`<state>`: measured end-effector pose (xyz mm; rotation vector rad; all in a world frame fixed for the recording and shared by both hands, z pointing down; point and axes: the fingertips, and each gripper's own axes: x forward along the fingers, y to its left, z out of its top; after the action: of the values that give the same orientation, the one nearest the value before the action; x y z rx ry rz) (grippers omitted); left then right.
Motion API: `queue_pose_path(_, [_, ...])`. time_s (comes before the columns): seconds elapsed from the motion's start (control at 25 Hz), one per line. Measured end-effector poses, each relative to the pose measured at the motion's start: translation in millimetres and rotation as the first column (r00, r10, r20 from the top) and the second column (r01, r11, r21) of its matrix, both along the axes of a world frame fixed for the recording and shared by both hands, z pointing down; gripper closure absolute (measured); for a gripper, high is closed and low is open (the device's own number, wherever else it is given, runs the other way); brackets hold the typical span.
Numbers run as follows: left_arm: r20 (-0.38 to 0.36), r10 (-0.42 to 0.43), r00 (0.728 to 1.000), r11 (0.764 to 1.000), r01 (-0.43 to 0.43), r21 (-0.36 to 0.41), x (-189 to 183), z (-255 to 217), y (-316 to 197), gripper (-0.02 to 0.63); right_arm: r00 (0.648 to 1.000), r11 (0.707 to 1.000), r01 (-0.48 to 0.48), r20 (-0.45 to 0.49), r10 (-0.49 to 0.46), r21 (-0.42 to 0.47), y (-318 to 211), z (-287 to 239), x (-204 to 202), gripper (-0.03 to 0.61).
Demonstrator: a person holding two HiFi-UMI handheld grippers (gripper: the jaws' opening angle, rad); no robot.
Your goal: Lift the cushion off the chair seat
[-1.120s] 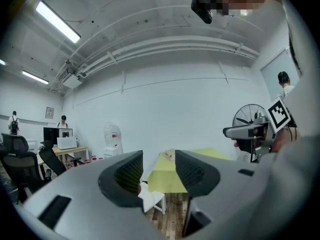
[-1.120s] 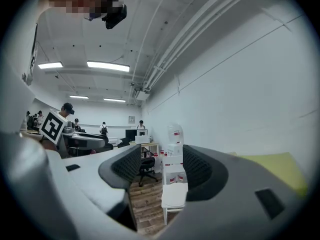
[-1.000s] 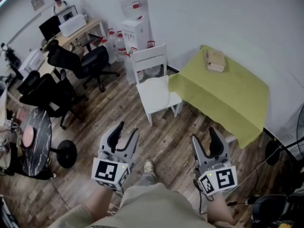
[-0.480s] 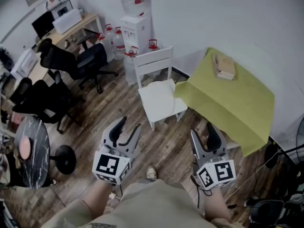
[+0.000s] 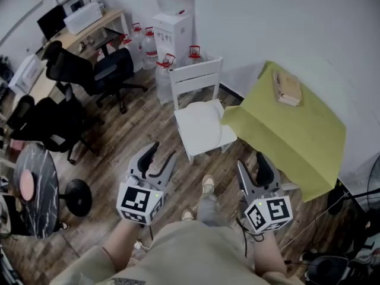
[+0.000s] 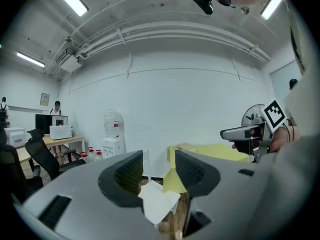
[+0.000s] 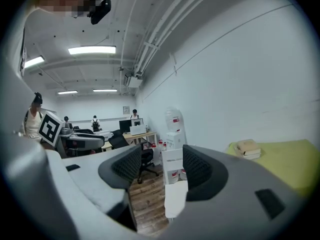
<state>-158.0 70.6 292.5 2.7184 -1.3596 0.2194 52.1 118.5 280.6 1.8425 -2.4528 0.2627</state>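
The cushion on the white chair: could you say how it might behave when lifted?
The cushion looks thin and flat, so it probably sags if lifted by one edge, and is likely light. Whether ties hold it to the white chair cannot be seen.

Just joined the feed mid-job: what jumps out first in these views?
The yellow-green tablecloth at right, with books on its far end, draws the eye first. Beside it, against the wall, stands the white chair with the white cushion on its seat. In the foreground, the left gripper and right gripper hang open and empty, short of the chair.
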Motion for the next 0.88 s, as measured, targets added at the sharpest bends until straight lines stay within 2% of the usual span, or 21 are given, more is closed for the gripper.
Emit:
queue_pose_path(0.28, [0.026,-0.014,1.0,0.999,0.015,-0.04,8,23,-36,0.414,0.999,0.999,0.006,0.032,-0.004,-0.045,-48,29,12,0.314])
queue_pose_path(0.52, [0.058,-0.033,0.998,0.997,0.037,-0.074,26,44,-88,0.414,0.998,0.993,0.011,0.057,-0.004,-0.118,-106,68,36,0.314])
queue_pose_path(0.76, [0.043,-0.038,0.998,0.992,0.043,-0.119,57,67,-155,0.414,0.997,0.975,0.033,0.079,-0.016,-0.22,-172,115,61,0.314])
queue_pose_path(0.88, [0.068,-0.04,0.997,0.986,0.051,-0.159,81,85,-195,0.413,0.995,0.959,0.05,0.095,-0.024,-0.278,-210,138,79,0.314])
